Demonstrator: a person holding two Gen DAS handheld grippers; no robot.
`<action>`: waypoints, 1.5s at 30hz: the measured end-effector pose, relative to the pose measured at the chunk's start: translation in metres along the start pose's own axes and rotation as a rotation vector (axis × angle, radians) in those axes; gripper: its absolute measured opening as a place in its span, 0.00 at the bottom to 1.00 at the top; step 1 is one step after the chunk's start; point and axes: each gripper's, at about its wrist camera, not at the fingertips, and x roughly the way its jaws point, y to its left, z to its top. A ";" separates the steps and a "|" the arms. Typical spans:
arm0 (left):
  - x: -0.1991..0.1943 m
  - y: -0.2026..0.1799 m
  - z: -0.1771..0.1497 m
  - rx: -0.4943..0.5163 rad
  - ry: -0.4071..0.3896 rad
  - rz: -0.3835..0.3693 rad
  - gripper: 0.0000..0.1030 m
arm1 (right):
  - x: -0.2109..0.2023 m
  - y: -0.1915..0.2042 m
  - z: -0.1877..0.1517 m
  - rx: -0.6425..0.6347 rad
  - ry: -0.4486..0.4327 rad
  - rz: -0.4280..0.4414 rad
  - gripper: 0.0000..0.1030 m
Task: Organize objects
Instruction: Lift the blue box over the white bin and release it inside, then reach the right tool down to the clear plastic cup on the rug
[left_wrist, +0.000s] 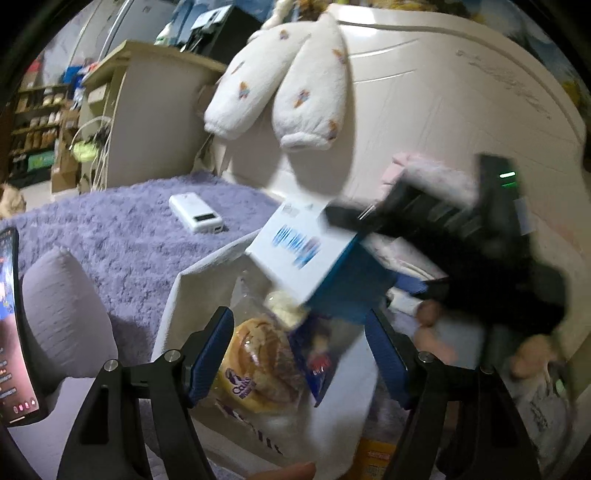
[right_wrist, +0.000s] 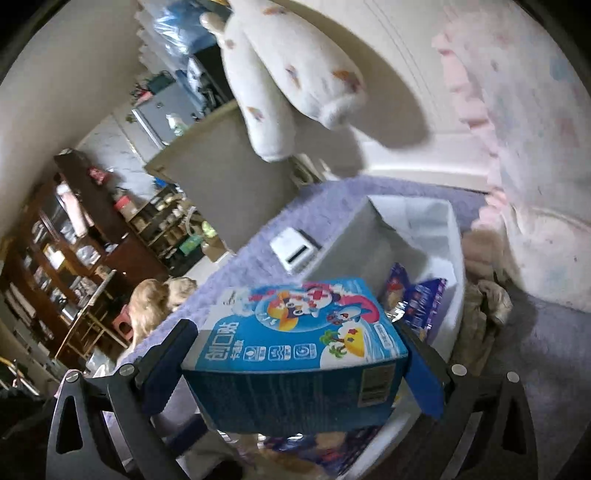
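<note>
The left gripper (left_wrist: 299, 354) is wide open with nothing between its blue pads, and it hangs over the near end of a white bin (left_wrist: 192, 291) that sits on the purple bed cover (left_wrist: 122, 229) with a bun in a bag (left_wrist: 258, 365) and a purple snack pack (left_wrist: 317, 358) inside. The right gripper (right_wrist: 295, 365) squeezes a blue box (right_wrist: 295, 354) from both sides and holds it just above the bin, over its right side. Farther back, a white power bank (left_wrist: 195, 214) lies on the bed cover near its far edge, and a white plush toy (left_wrist: 288, 88) hangs down the headboard (left_wrist: 443, 103).
</note>
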 end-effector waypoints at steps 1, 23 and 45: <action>-0.003 -0.004 -0.001 0.015 -0.009 -0.009 0.70 | 0.006 0.001 -0.003 -0.036 0.029 -0.019 1.00; 0.011 0.013 0.004 -0.037 0.050 0.094 0.75 | -0.078 0.038 -0.015 -0.225 -0.105 0.212 1.00; 0.002 -0.092 -0.039 0.371 0.176 -0.317 0.75 | -0.163 -0.076 -0.112 0.098 -0.176 -0.863 1.00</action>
